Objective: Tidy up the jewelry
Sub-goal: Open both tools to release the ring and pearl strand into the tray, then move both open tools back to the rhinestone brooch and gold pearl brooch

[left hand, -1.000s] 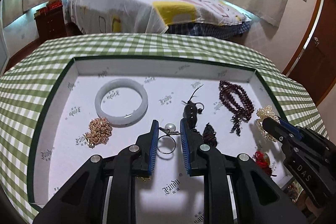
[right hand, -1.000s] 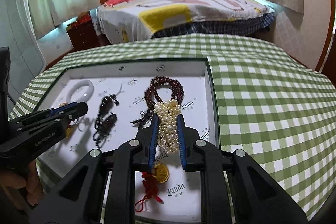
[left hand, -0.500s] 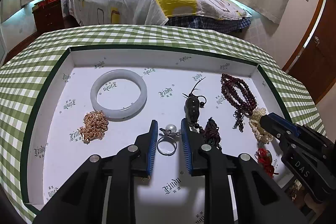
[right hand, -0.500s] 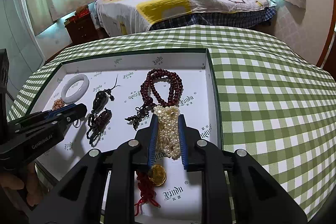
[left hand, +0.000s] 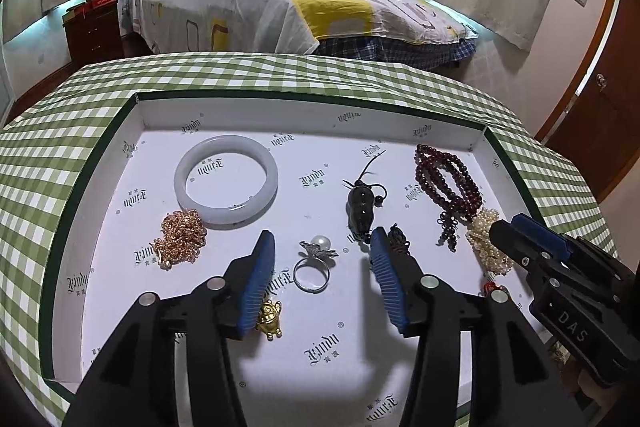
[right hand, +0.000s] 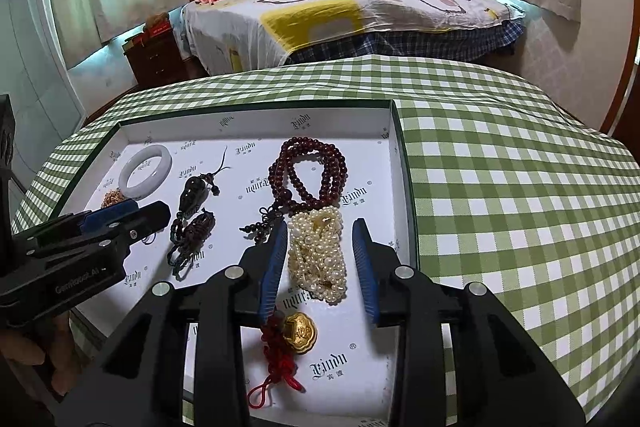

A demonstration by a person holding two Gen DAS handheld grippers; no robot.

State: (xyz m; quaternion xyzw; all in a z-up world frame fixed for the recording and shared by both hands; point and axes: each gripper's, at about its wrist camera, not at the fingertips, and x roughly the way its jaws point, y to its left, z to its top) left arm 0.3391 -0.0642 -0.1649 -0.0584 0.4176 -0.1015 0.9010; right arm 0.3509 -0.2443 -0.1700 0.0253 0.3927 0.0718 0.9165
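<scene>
**Operator:** Jewelry sits spread out in a shallow white tray on my desk, which wears a green checked cloth. My left tongs are released, jaws wide, and a pearl ring lies flat on the tray floor between them, touching neither pad.

**Observer:** What lies around the ring?

**Operator:** A small gold charm is just beside the left pad. Farther back on the left there is a heap of gold chain, touching a pale bangle. A dark pendant on a cord lies behind the right pad.

**Observer:** And your right side?

**Operator:** My right tongs are also released. A bunch of pearl strands lies between the blue pads; I see a clear gap on the right side, and on the left I cannot tell whether the pad touches. Dark red beads lie just behind the pearls, meeting them at the far end. A gold coin charm with a red knotted cord rests under the tongs, near me.

**Observer:** Where is that in the tray?

**Operator:** Close to its right wall. A bed stands beyond the desk.
</scene>
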